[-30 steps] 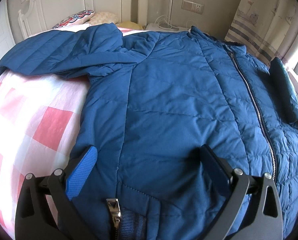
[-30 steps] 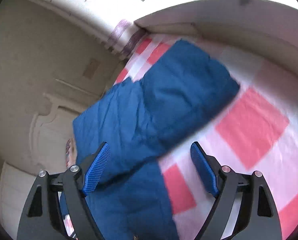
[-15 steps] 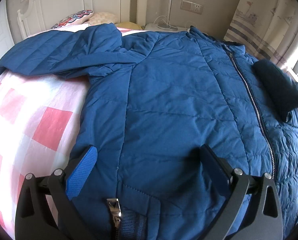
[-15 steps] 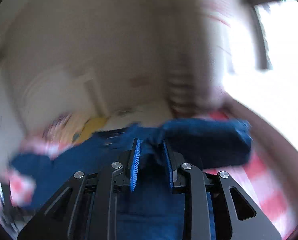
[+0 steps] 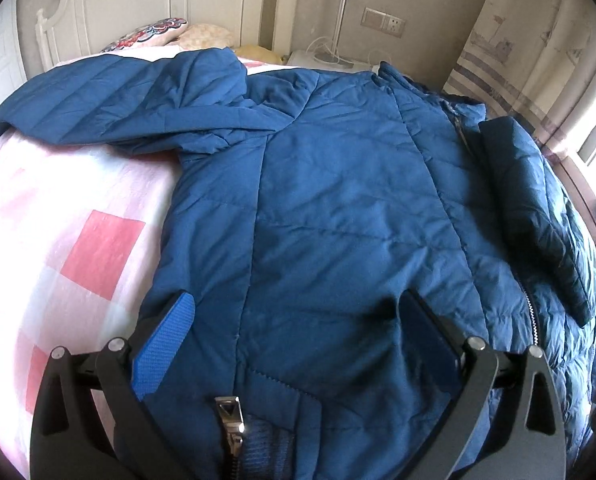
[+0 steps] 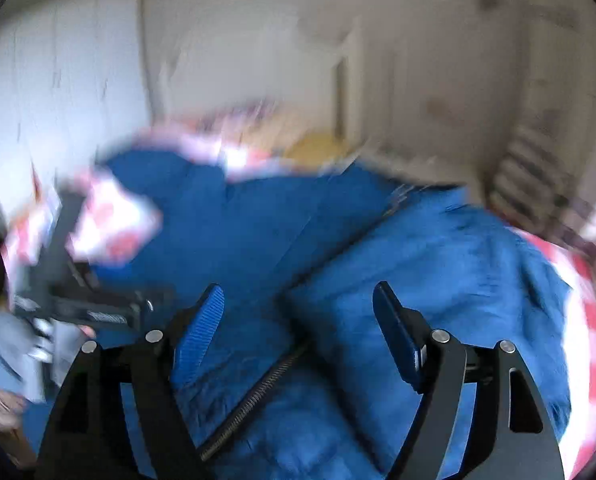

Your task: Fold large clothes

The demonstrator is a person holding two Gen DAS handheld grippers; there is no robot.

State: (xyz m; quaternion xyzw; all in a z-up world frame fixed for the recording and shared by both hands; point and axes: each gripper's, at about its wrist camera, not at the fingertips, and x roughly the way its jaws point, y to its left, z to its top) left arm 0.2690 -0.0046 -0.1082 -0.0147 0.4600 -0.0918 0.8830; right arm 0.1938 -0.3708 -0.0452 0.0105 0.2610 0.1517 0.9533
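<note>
The blue quilted padded jacket (image 5: 338, 208) lies zipped, front up, on the pink-checked bed (image 5: 78, 248). Left claw (image 5: 294, 344) spread wide over the jacket's hem, gripping nothing. Right claw (image 6: 298, 336) (blurred) has just reopened above the jacket, empty.

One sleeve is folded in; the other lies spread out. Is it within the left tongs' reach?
Probably yes: the spread sleeve lies uncovered on the bed, and the left tongs are open, holding nothing.
</note>
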